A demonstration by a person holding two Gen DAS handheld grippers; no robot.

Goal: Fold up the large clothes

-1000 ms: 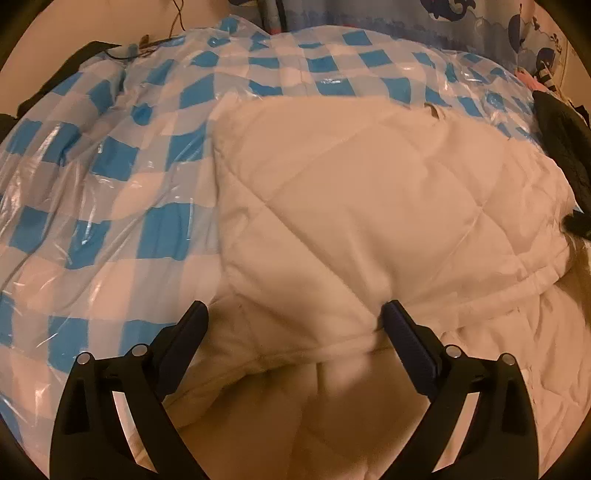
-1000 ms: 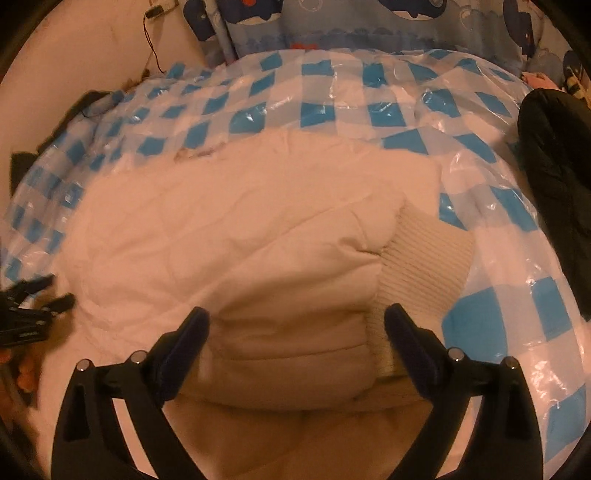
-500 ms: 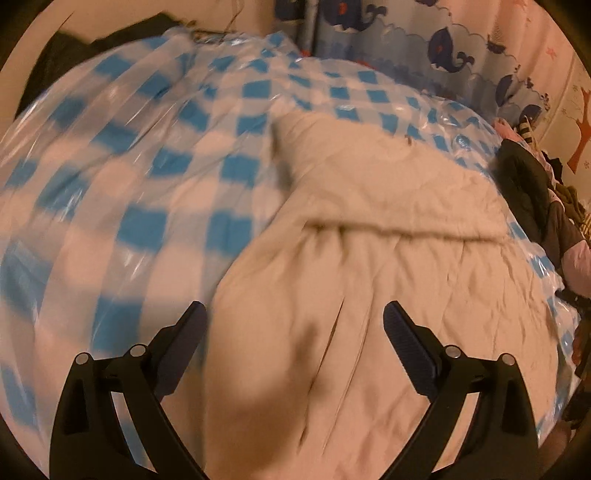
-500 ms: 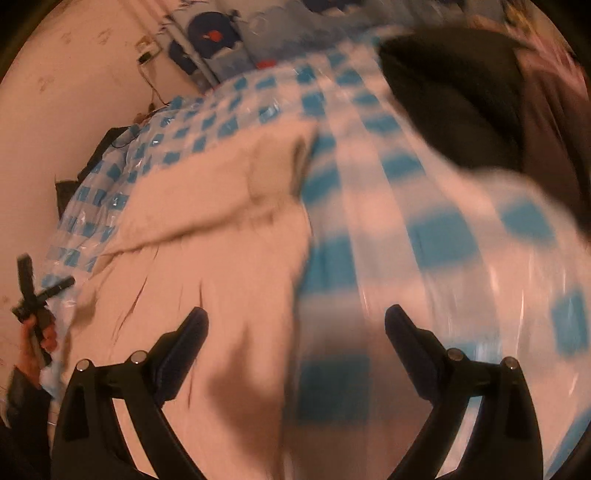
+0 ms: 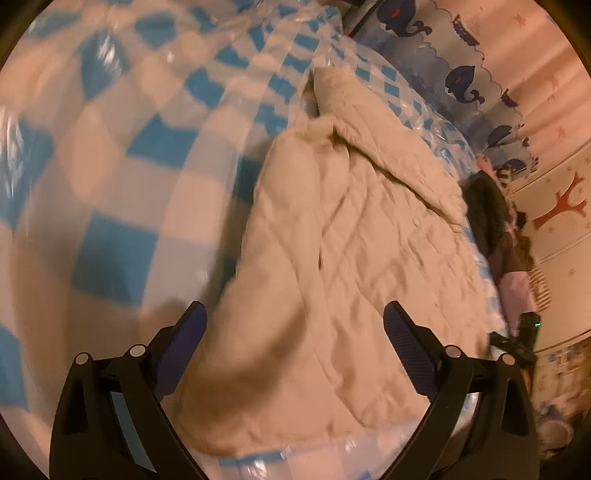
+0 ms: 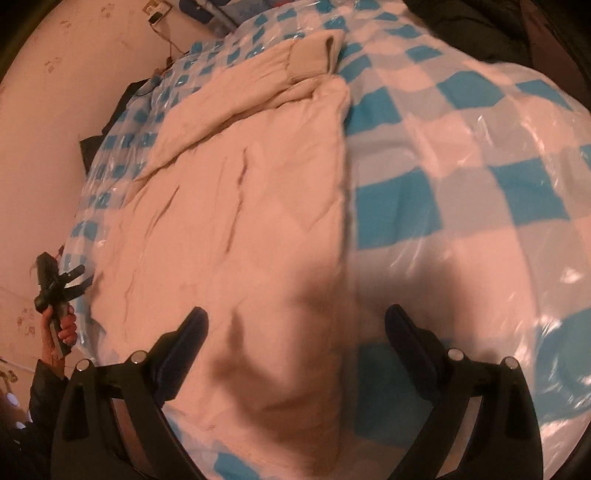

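A cream quilted padded jacket (image 5: 343,266) lies spread on a blue-and-white checked bed cover (image 5: 122,155) under clear plastic. Its far part is folded over, with a ribbed knit cuff (image 6: 314,55) on top in the right wrist view. My left gripper (image 5: 293,332) is open and empty above the jacket's near left corner. My right gripper (image 6: 295,332) is open and empty above the jacket's (image 6: 240,206) near right edge. Each gripper also shows in the other's view: the left one (image 6: 59,284) held in a hand, the right one (image 5: 517,339) small at the bed's edge.
Dark clothes (image 5: 487,218) are piled at the right side of the bed, also dark in the right wrist view (image 6: 480,26). A whale-print curtain (image 5: 461,77) hangs behind the bed. A wall (image 6: 55,92) with a cable runs along the left side.
Both grippers have pulled back from the folded upper part toward the jacket's near corners, left to the left side and right to the right. Both stayed open and empty.
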